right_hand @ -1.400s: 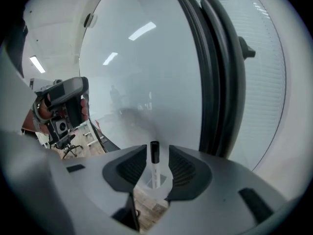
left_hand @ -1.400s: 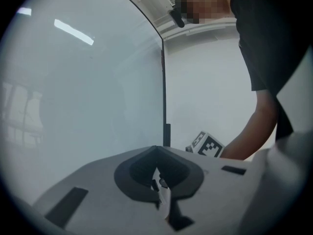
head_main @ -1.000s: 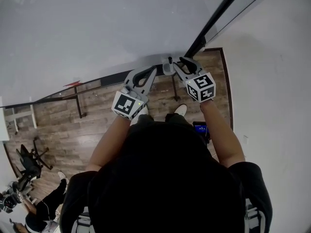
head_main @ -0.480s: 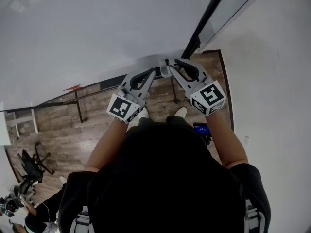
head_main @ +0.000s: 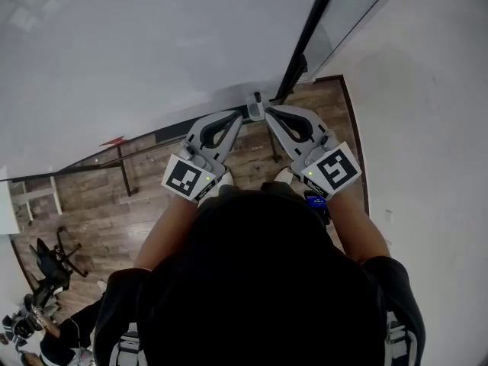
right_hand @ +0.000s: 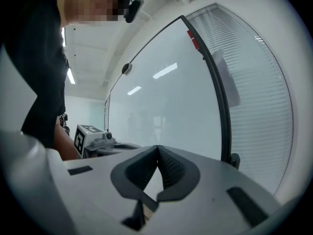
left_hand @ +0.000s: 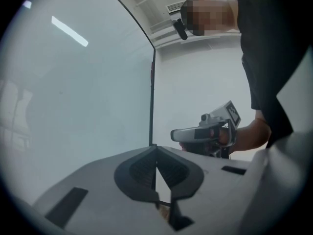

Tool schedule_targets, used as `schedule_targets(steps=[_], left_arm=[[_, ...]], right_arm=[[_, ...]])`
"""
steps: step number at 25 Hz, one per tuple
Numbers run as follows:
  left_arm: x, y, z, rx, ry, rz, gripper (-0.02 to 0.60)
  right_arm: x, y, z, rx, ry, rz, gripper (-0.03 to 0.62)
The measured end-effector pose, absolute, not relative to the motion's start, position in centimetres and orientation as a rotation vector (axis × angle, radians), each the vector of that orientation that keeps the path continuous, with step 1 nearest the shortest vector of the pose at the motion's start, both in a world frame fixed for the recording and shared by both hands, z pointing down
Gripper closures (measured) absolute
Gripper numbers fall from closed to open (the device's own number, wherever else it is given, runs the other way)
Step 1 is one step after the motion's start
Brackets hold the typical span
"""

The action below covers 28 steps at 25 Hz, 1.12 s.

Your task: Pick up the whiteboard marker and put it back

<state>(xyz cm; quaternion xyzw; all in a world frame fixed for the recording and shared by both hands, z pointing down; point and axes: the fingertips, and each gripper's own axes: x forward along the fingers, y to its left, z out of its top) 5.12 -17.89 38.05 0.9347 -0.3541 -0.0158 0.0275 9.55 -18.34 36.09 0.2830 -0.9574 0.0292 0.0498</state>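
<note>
At the lower edge of the whiteboard (head_main: pixel 152 44), my left gripper (left_hand: pixel 156 150) and right gripper (right_hand: pixel 157 149) are both pinched closed on nothing, tips pointing toward each other. Between them sits a small pale object (head_main: pixel 256 110), possibly the whiteboard marker; I cannot tell.

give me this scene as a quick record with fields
left tongs: shut, nothing between them
right tongs: shut, nothing between them
position: both held up, tips close together near the lower edge of the whiteboard
marker: cannot be made out in any view
floor: wood planks
person: standing, facing the whiteboard
</note>
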Motion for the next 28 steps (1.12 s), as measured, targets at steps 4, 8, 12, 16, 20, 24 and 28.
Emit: schedule_targets(steps=[4, 8, 12, 16, 20, 24, 28], left_arm=[[5.3, -17.5, 37.9, 2.891, -1.096, -0.036, 0.577], [5.6, -17.0, 38.0, 2.922, -1.108, 0.017, 0.577], [6.0, -16.7, 38.5, 2.931, -1.104, 0.052, 0.577], [5.7, -16.8, 38.9, 2.906, -1.103, 0.031, 0.577], [5.3, -16.8, 38.9, 2.896, -1.112, 0.03, 0.577], [5.1, -16.9, 38.9, 2.892, -1.113, 0.035, 0.577], [5.1, -17.1, 38.5, 2.898, -1.11, 0.026, 0.577]], right_arm=[[9.6, -17.6, 36.2, 0.886, -2.912, 0.046, 0.594], [9.4, -17.3, 36.7, 0.897, -2.908, 0.039, 0.594], [9.3, -17.4, 37.4, 0.903, -2.907, 0.054, 0.594], [9.2, -17.5, 38.0, 0.911, -2.913, 0.07, 0.594], [9.0, -17.3, 38.7, 0.893, -2.902, 0.05, 0.594], [9.3, -17.5, 39.2, 0.912, -2.88, 0.073, 0.594], [9.4, -17.7, 39.1, 0.92, -2.863, 0.08, 0.594]])
